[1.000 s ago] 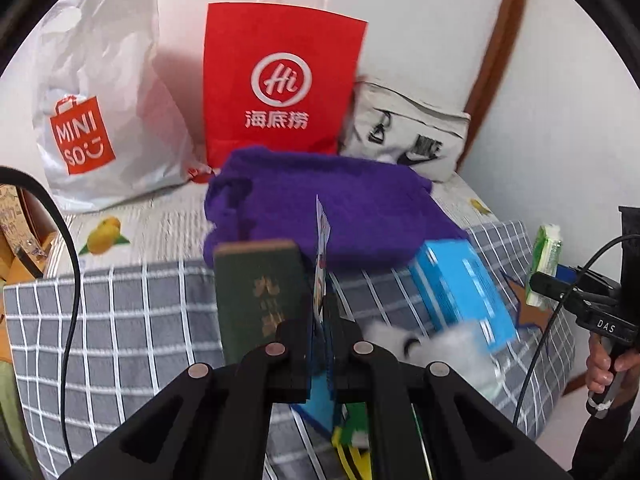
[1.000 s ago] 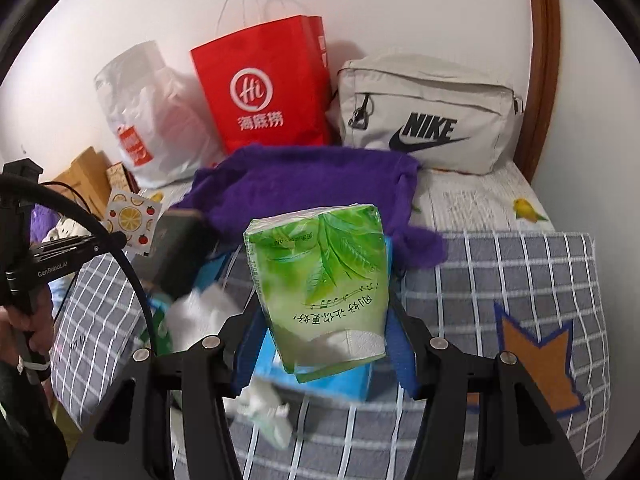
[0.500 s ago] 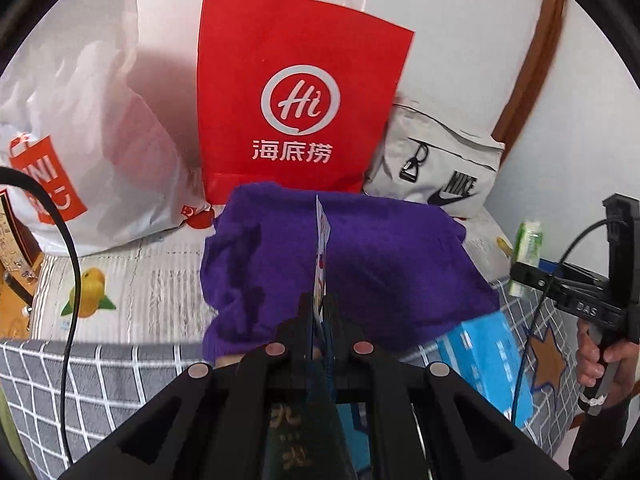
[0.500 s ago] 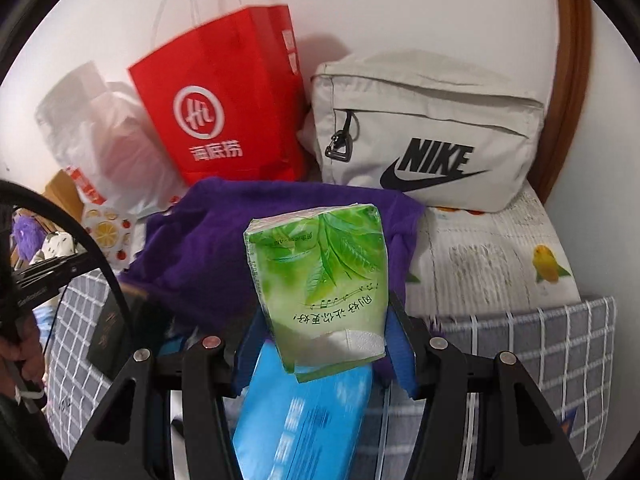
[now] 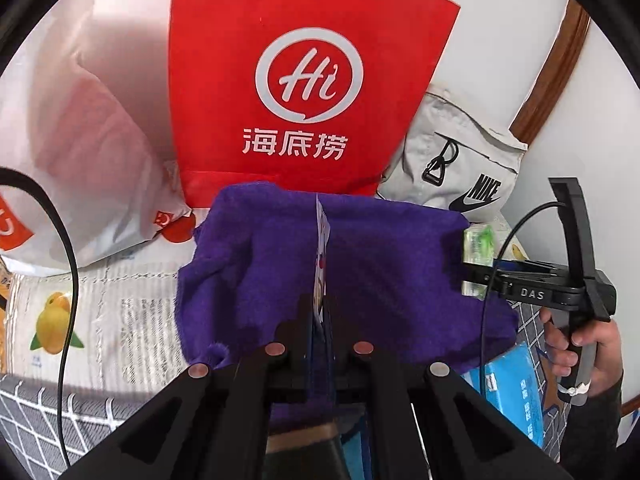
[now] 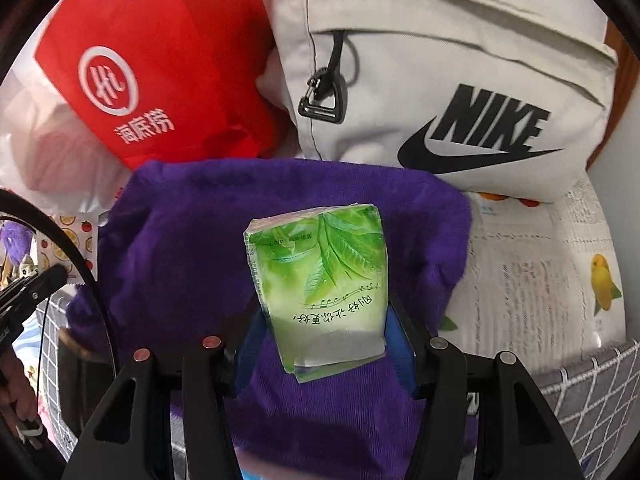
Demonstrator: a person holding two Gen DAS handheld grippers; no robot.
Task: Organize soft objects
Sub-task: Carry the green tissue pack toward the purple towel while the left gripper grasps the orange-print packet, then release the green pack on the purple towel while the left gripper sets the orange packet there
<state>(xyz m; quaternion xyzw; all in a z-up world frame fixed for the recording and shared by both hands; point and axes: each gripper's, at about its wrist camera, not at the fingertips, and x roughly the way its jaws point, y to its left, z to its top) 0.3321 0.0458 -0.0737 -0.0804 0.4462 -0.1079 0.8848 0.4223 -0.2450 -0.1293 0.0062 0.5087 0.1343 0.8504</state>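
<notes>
A purple fleece cloth [image 5: 360, 272] lies on the bed, also in the right wrist view [image 6: 192, 256]. My left gripper [image 5: 320, 316] is shut on a thin flat printed packet [image 5: 321, 248], held edge-on above the cloth. My right gripper [image 6: 324, 320] is shut on a green tissue pack [image 6: 320, 280], held over the cloth; the pack also shows in the left wrist view [image 5: 476, 248]. The other hand-held gripper [image 5: 560, 288] is at the right of the left wrist view.
A red paper bag [image 5: 304, 80] and a white plastic bag [image 5: 80, 160] stand against the wall. A grey Nike bag [image 6: 440, 80] lies behind the cloth. A blue tissue box [image 5: 516, 388] sits on the grey checked blanket [image 5: 36, 412]. A fruit-print sheet [image 6: 540, 280] covers the bed.
Both grippers moved forward toward the wall, holding their objects. The bags loom larger; the green book and blue box have slipped low or out of view.
</notes>
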